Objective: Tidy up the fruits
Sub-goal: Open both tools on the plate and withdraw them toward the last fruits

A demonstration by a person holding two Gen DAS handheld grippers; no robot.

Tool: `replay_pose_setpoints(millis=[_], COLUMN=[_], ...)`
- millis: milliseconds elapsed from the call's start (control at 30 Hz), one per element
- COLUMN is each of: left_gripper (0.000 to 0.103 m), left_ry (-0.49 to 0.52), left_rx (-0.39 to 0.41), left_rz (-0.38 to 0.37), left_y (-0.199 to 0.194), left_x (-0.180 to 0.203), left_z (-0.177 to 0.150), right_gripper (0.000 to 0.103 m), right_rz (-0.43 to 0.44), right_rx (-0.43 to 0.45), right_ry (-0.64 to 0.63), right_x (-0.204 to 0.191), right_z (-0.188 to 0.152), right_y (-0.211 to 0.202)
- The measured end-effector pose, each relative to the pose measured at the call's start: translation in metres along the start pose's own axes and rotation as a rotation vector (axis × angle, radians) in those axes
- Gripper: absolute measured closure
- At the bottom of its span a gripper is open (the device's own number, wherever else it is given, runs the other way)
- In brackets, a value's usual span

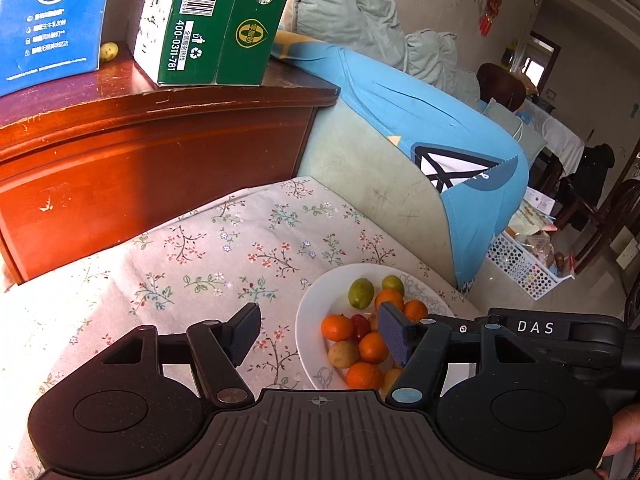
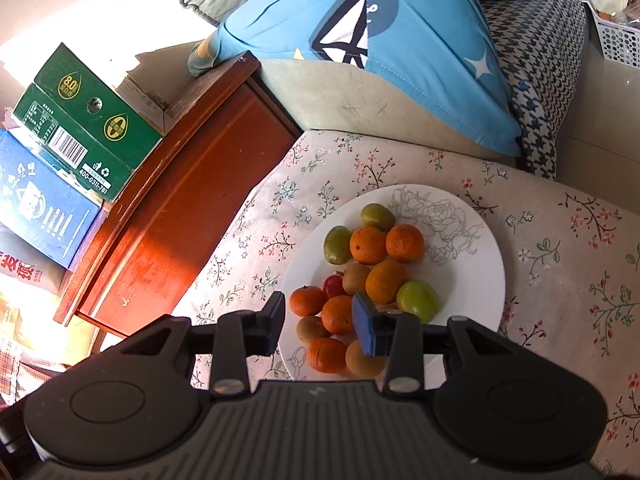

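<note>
A white plate with a rose drawing stands on a floral cloth. On it lie several oranges, green fruits, a small red fruit and brownish ones. My left gripper hangs open over the plate's left edge, nothing gripped. My right gripper hovers over the plate's near left part with a narrower gap. Oranges show below that gap, but the pads do not press on them. A small yellow-green fruit sits on the wooden cabinet.
A red-brown wooden cabinet borders the cloth on the left, carrying a green carton and a blue box. A blue cushion lies on a sofa behind. A white perforated basket sits on the floor. A black gripper body marked DAS is at right.
</note>
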State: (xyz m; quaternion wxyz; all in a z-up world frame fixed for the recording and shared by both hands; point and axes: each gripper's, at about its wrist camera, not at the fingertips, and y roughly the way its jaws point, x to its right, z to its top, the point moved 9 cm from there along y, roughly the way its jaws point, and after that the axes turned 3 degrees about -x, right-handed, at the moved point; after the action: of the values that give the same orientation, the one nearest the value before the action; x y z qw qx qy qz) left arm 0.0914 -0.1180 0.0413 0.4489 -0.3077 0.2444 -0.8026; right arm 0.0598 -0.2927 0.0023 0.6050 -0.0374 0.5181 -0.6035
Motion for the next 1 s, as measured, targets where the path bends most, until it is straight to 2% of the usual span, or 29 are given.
replay_pose_setpoints(millis=[133, 233, 433, 567, 667, 867, 1000], left_gripper=[0.031, 0.03, 0.021, 0.019, 0.019, 0.017, 0.014], left_ry=[0.004, 0.011, -0.024, -0.036, -0.037, -0.043, -0.011], left_rx=[-0.011, -0.011, -0.013, -0.036, -0.053, -0.112, -0.151], left_rz=[0.02, 0.041, 0.069, 0.112, 0.147, 0.185, 0.245], left_y=[-0.008, -0.014, -0.027, -0.03, -0.032, -0.032, -0.029], left_x=[-0.003, -0.007, -0.022, -0.035, -0.044, -0.062, -0.069], left_z=[-0.014, -0.023, -0.041, -0.055, -0.066, -0.092, -0.108], right_gripper=[0.064, 0.063, 0.056, 0.05, 0.049, 0.04, 0.037], right_rz=[-0.005, -0.019, -0.032, -0.03, -0.032, -0.022, -0.026], right_rx=[-0.011, -0.01, -0.013, -0.013, -0.019, -0.047, -0.064], right_ry=[-0.022, -0.048, -0.083, -0.09, -0.089, -0.09, -0.095], right_x=[-0.004, -0.006, -0.01, -0.012, -0.011, -0.014, -0.015], right_z=[-0.01, -0.016, -0.03, -0.039, -0.049, -0.075, -0.093], right_y=[-0.001, -0.002, -0.006, -0.009, -0.01, -0.006, 0.002])
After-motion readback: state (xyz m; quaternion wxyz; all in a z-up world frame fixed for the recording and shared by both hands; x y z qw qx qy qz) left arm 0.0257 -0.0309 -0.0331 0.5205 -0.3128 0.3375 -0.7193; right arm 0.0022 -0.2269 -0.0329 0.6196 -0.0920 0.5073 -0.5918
